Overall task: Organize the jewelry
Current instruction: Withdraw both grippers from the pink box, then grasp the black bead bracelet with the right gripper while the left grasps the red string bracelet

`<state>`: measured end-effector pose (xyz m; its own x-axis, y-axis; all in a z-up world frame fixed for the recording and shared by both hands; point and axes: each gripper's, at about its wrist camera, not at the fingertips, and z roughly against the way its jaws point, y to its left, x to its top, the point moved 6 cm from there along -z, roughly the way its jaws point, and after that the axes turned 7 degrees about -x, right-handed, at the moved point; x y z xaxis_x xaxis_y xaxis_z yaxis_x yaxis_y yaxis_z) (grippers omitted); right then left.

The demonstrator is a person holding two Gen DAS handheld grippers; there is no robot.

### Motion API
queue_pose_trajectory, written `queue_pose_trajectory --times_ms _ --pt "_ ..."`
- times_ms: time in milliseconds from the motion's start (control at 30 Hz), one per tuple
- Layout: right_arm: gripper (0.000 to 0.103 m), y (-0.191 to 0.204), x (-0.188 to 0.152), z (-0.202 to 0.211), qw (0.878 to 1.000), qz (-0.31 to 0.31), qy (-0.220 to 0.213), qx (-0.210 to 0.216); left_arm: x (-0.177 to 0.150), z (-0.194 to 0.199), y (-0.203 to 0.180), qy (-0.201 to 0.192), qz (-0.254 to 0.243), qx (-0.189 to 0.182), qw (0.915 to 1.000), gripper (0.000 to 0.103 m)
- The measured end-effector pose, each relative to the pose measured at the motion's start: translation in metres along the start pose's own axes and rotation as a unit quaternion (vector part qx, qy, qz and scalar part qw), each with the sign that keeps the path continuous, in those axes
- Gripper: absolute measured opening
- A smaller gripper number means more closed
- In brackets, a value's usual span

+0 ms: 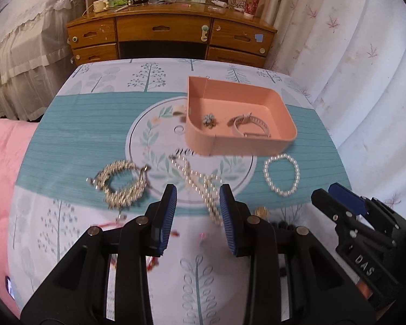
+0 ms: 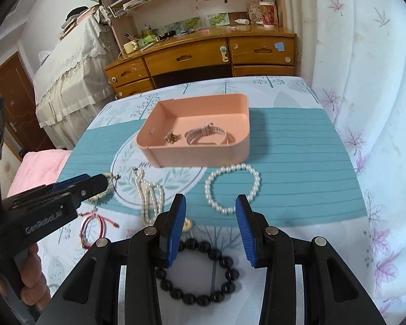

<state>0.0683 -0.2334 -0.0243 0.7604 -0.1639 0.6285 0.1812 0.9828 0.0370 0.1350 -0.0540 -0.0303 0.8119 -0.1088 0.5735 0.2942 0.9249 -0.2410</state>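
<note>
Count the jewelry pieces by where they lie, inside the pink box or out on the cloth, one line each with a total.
Inside the pink box: 2, the pink watch and the small brooch.
On the cloth: 6, the white pearl bracelet, pearl strand, black bead bracelet, red cord bracelet, silver bracelet, small gold piece.
Total: 8.

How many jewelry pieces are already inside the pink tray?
2: a small flower-shaped piece near the left of the pink tray, and a pale pink strap watch to its right. The near wall could hide something small.
</note>
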Motion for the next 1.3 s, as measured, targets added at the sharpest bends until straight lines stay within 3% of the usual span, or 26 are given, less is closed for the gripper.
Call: queue_pose_trajectory --times_ms 467,967,1300 --pt "0.038 -0.004 -0.046 0.011 0.999 0.025 0.025 -0.004 -0.063 0.007 0.013 0.02 -0.007 0.034 0.9992 0.03" --pt "0.038 -0.015 -0.066 -0.005 0.998 0.022 0.056 -0.01 -0.1 -0.003 0.043 0.058 0.012 0.06 0.9964 0.03" --pt "0.039 -0.017 -0.073 -0.015 0.997 0.021 0.07 -0.01 -0.106 -0.001 0.058 0.063 0.032 0.048 0.9963 0.03"
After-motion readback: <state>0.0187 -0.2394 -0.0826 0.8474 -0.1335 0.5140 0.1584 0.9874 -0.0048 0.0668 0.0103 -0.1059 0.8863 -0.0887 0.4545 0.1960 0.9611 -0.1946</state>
